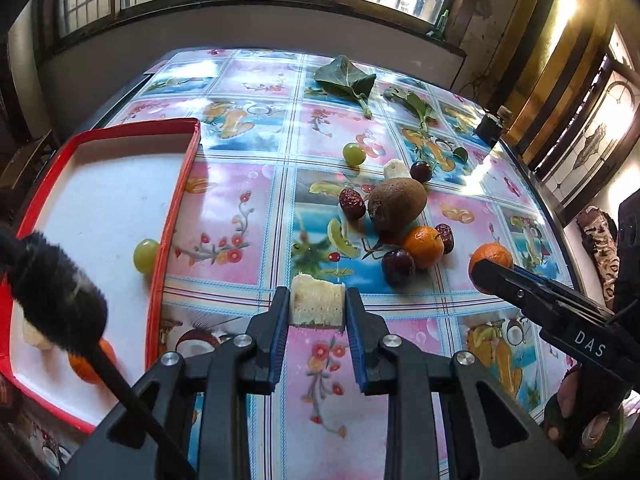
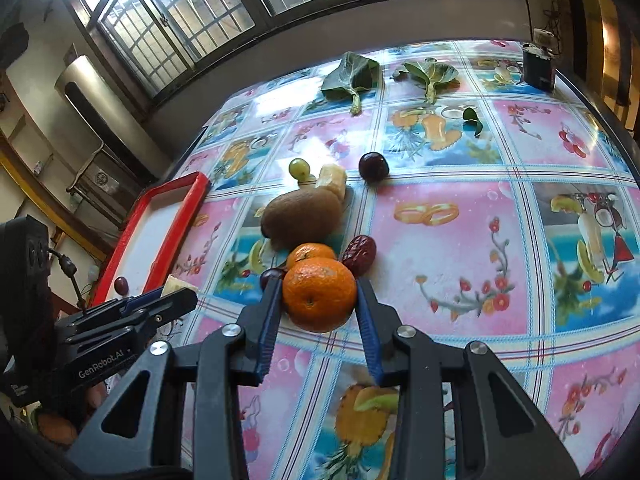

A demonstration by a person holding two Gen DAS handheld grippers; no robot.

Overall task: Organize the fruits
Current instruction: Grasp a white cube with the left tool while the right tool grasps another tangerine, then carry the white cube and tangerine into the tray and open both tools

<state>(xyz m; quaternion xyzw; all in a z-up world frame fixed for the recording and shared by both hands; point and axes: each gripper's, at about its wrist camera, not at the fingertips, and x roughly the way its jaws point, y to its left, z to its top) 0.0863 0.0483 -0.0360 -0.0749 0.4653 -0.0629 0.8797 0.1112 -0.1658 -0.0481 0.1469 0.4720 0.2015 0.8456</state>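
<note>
The left hand-held gripper [image 1: 317,310] pinches a pale, cut banana chunk [image 1: 317,300] above the desk [image 1: 224,216]; the right hand-held gripper [image 2: 319,300] clamps a round orange mandarin [image 2: 319,294]; the red-rimmed white tray [image 1: 176,204] lies leftward, nearer the left hand, long axis running away; kiwi and dates remain beyond.

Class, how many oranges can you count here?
3: one orange in the right gripper, another by the kiwi, a third half-hidden in the red tray; more may be hidden.

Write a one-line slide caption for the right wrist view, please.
Right gripper holds a mandarin above the fruit-print table.
</note>
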